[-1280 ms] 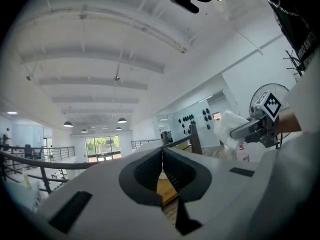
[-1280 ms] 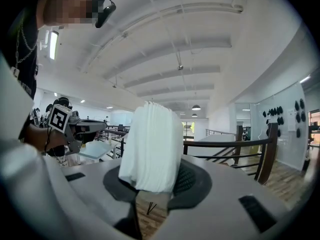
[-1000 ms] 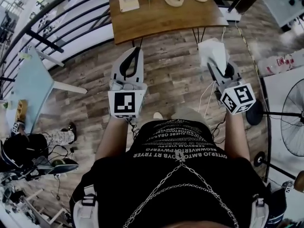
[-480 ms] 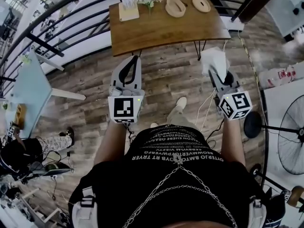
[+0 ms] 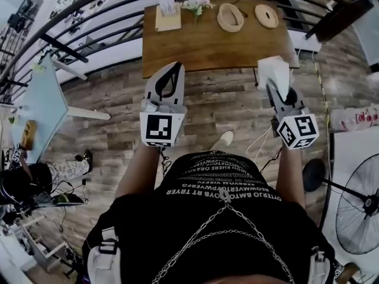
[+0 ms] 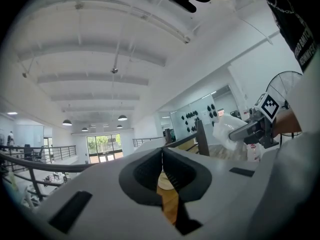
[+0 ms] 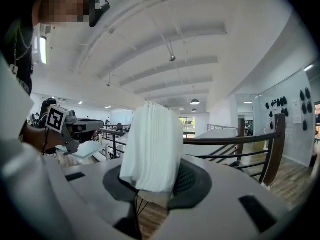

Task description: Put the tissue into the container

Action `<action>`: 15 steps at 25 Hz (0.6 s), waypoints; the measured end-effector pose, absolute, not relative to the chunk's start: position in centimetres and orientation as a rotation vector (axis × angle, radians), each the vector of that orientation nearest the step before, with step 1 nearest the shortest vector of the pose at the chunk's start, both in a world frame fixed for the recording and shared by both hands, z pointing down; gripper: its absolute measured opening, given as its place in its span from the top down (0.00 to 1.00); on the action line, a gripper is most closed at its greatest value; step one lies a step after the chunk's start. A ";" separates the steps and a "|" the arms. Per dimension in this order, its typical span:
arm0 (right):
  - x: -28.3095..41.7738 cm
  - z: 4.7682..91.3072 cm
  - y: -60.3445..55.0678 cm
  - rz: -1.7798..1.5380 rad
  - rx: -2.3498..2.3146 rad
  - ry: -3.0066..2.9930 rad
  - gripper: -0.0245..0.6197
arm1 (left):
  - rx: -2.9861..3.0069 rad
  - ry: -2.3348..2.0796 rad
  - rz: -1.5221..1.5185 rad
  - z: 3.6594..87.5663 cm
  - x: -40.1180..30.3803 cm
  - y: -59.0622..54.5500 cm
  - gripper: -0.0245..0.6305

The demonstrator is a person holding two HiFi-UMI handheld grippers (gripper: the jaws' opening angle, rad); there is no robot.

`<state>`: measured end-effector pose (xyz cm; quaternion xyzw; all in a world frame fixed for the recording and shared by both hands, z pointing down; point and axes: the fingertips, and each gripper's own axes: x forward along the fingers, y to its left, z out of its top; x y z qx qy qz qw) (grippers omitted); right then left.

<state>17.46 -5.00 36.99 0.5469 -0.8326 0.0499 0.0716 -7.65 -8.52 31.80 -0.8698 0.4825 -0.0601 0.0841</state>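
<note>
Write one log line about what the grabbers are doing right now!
left gripper: shut, empty | right gripper: shut on tissue | tissue: in the air, near wooden table | step: tissue not yet put away

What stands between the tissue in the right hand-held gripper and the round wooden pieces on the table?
Nothing visible. The tissue, clamped in the right hand-held gripper, hangs by the table's near right corner; only bare tabletop lies before the round wooden pieces.
</note>
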 end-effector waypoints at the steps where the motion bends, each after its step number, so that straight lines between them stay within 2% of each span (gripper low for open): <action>1: 18.0 37.0 -5.8 0.151 1.637 -2.511 0.77 | -2.597 1.444 -0.180 31.8 -6.8 -9.3 0.92; 15: 27.4 37.5 -14.1 0.177 1.618 -2.534 0.77 | -2.563 1.508 -0.200 31.5 2.0 -17.0 0.92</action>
